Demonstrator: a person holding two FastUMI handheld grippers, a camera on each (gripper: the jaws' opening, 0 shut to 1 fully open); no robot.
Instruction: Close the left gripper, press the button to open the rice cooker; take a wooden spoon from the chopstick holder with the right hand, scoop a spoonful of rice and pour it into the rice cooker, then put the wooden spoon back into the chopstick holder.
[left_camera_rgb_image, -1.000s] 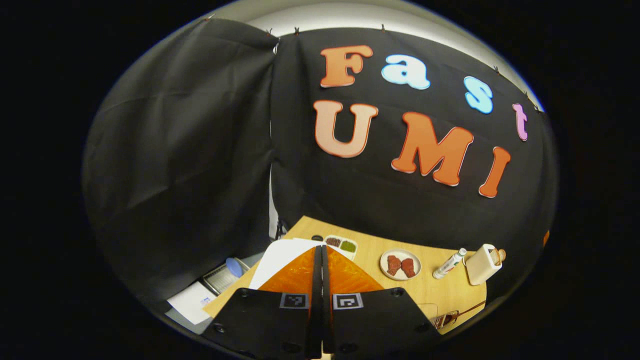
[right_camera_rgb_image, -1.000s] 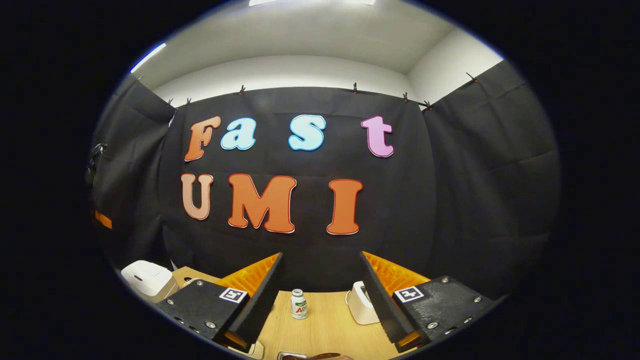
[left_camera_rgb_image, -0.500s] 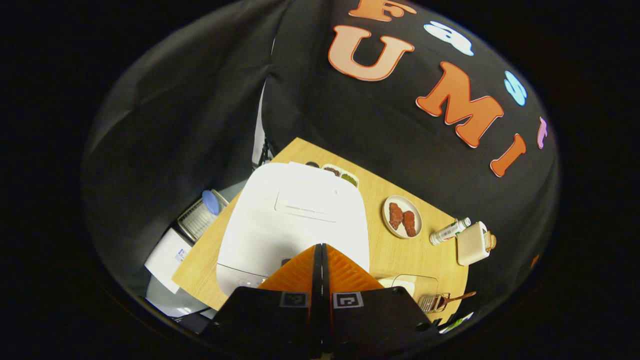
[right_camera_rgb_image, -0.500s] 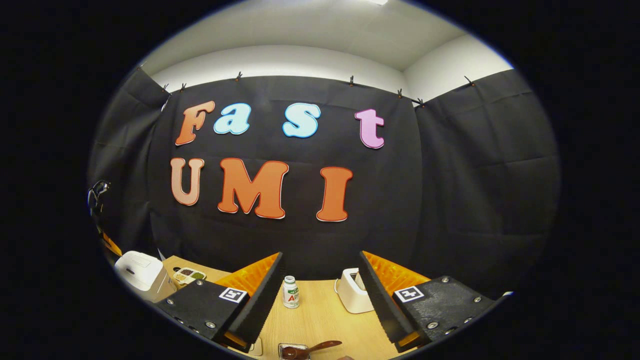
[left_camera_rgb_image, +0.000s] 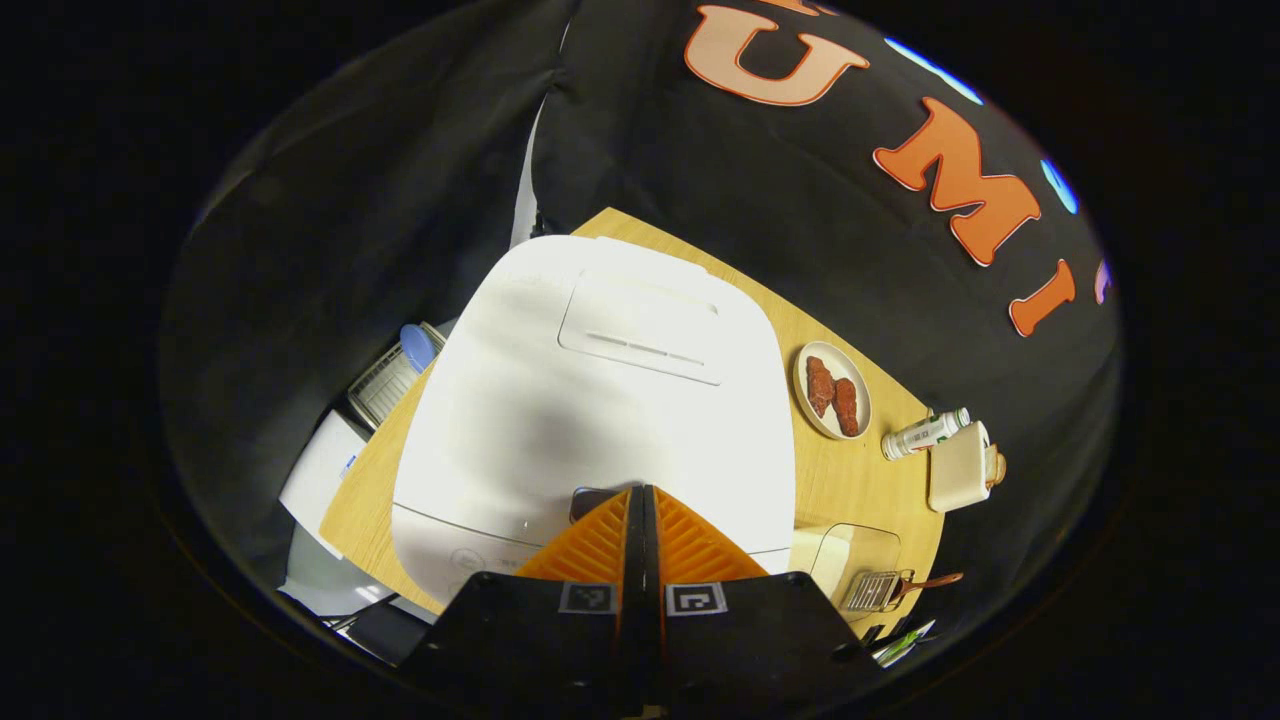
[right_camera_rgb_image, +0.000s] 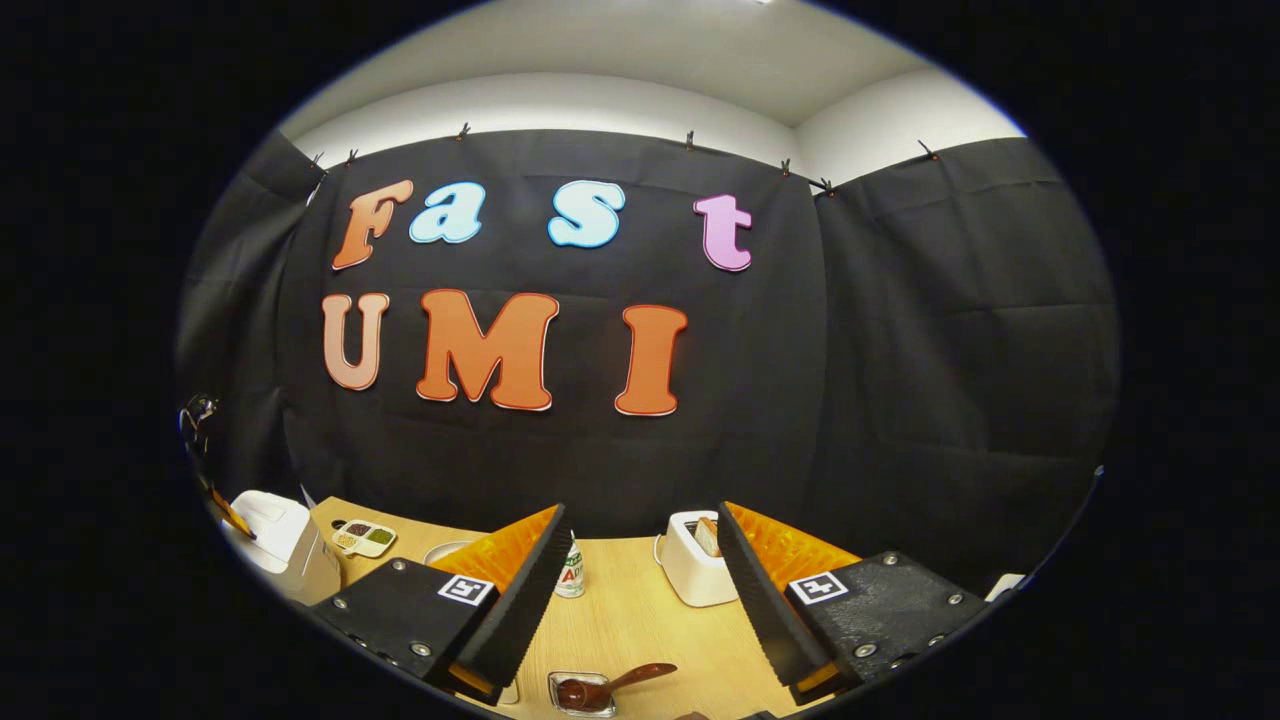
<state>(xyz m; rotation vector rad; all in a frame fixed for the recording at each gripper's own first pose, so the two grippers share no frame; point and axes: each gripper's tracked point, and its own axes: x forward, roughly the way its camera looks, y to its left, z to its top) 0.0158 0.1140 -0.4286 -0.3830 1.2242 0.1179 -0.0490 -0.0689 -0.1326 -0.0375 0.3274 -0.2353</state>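
Observation:
In the left gripper view the white rice cooker (left_camera_rgb_image: 600, 400) stands with its lid down. My left gripper (left_camera_rgb_image: 641, 492) is shut with nothing in it, its tips right over the dark button (left_camera_rgb_image: 588, 498) at the cooker's front edge. To the right, a wooden spoon (left_camera_rgb_image: 932, 580) lies in the chopstick holder (left_camera_rgb_image: 872, 590), beside a clear rice box (left_camera_rgb_image: 850, 552). In the right gripper view my right gripper (right_camera_rgb_image: 640, 535) hangs open and empty above the table (right_camera_rgb_image: 630, 620). The wooden spoon (right_camera_rgb_image: 630, 678) and holder (right_camera_rgb_image: 580, 692) sit low between its fingers. The cooker (right_camera_rgb_image: 275, 525) is far left.
A plate of meat (left_camera_rgb_image: 832, 390), a small bottle (left_camera_rgb_image: 925, 432) and a toaster (left_camera_rgb_image: 958, 465) line the table's far side. The right gripper view shows the toaster (right_camera_rgb_image: 692, 560), the bottle (right_camera_rgb_image: 570, 577) and a seasoning dish (right_camera_rgb_image: 365, 537). Papers and a tray (left_camera_rgb_image: 385, 385) lie beyond the table's left edge.
My left gripper, still shut, has tipped down and closed in on the cooker's front. The right gripper has tilted slightly down, bringing more of the table and the spoon into view.

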